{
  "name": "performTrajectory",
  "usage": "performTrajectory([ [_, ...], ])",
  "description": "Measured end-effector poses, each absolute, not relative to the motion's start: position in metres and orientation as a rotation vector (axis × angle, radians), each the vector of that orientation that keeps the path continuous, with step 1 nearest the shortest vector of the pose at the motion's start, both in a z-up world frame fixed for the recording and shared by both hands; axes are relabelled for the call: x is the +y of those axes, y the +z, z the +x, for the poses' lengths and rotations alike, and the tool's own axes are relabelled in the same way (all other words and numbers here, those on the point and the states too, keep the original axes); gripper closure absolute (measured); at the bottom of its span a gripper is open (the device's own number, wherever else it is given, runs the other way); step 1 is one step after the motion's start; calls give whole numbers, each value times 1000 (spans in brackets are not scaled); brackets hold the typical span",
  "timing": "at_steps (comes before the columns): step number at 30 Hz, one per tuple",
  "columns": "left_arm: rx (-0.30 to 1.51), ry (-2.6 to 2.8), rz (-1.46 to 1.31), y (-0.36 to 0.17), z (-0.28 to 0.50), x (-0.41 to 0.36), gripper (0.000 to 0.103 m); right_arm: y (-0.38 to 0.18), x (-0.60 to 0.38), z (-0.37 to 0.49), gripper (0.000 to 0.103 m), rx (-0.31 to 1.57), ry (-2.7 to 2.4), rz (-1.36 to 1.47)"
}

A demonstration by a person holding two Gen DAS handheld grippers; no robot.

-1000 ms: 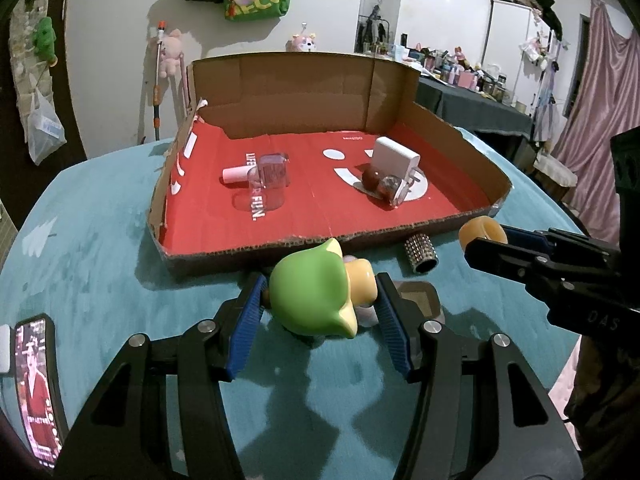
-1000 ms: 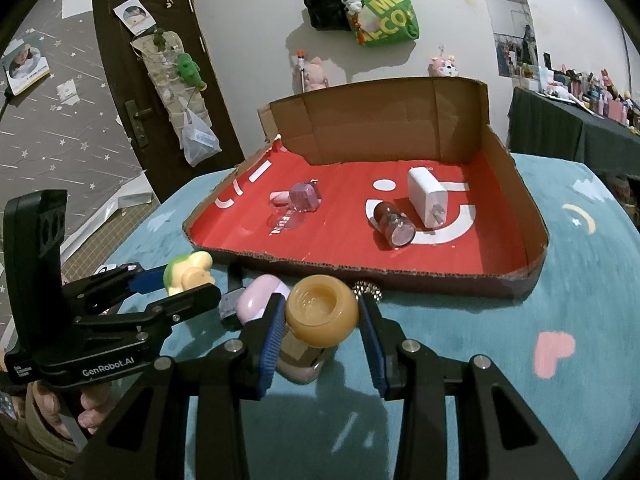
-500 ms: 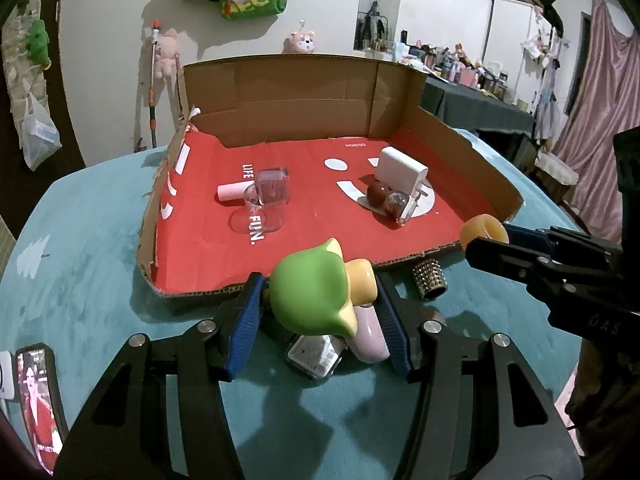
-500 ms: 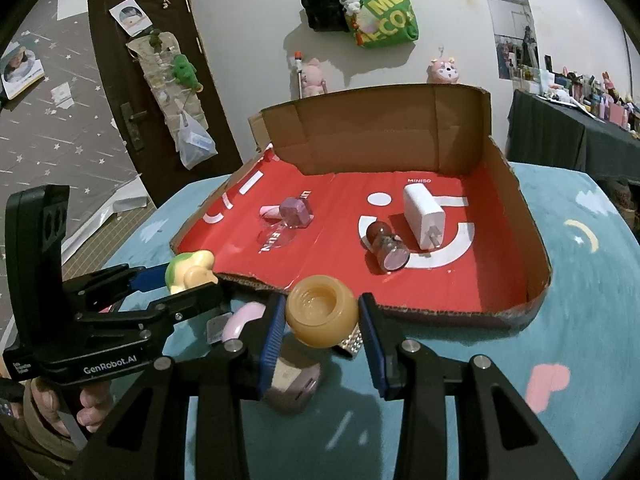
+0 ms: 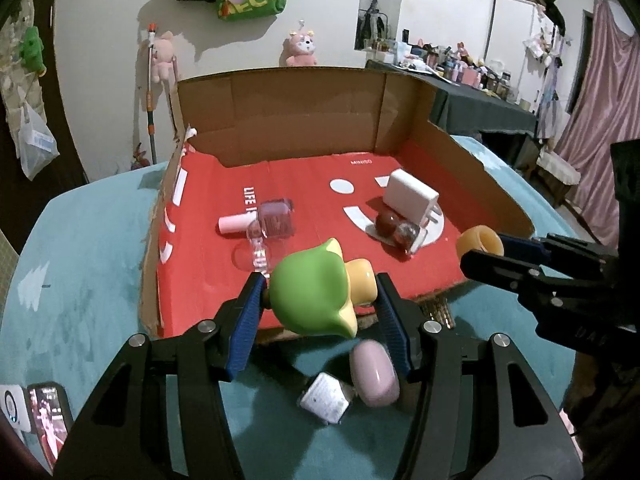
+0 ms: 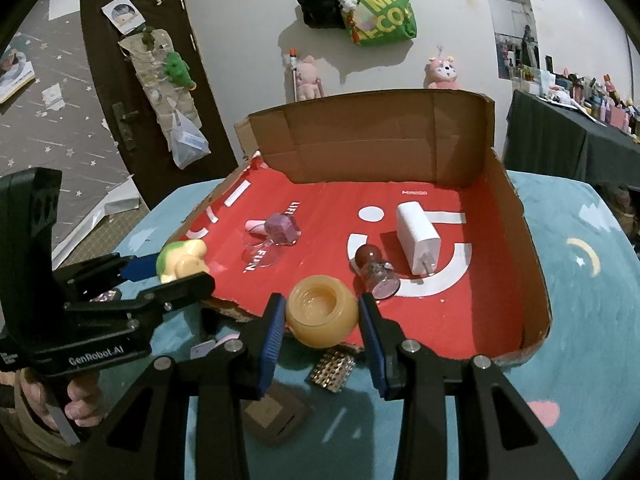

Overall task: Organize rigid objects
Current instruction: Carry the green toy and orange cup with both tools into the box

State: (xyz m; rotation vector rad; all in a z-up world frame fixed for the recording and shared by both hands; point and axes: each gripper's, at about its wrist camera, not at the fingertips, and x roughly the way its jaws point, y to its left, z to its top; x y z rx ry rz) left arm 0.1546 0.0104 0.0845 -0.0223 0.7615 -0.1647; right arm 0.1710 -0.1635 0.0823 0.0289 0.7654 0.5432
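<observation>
I am carrying a green toy (image 5: 310, 294) clamped in my left gripper (image 5: 318, 300) and an amber jar (image 6: 322, 310) in my right gripper (image 6: 322, 320), over the cardboard box (image 6: 516, 216) edge; next, lowering and releasing both inside

Left black two-finger gripper with blue pads (image 5: 320, 304) angled downward, clamped on a green-and-yellow toy figure (image 5: 310, 300), right black gripper (image 6: 322, 316) likewise tilted, pinching a round amber jar (image 6: 322, 314), a hand (image 6: 60, 408) gripping the left handle

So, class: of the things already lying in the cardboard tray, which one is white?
The white charger block, right side of the tray; the others are pink, purple or dark red.
</observation>
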Motion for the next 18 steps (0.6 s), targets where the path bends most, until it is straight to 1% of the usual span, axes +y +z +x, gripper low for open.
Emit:
performTrajectory([
  [8, 819, -176, -21, 79, 181, 13, 50, 78, -163, 194, 63, 797, 521, 19],
  [18, 902, -186, -25, 60, 200, 18, 50, 59, -155, 213, 63, 875, 543, 17],
])
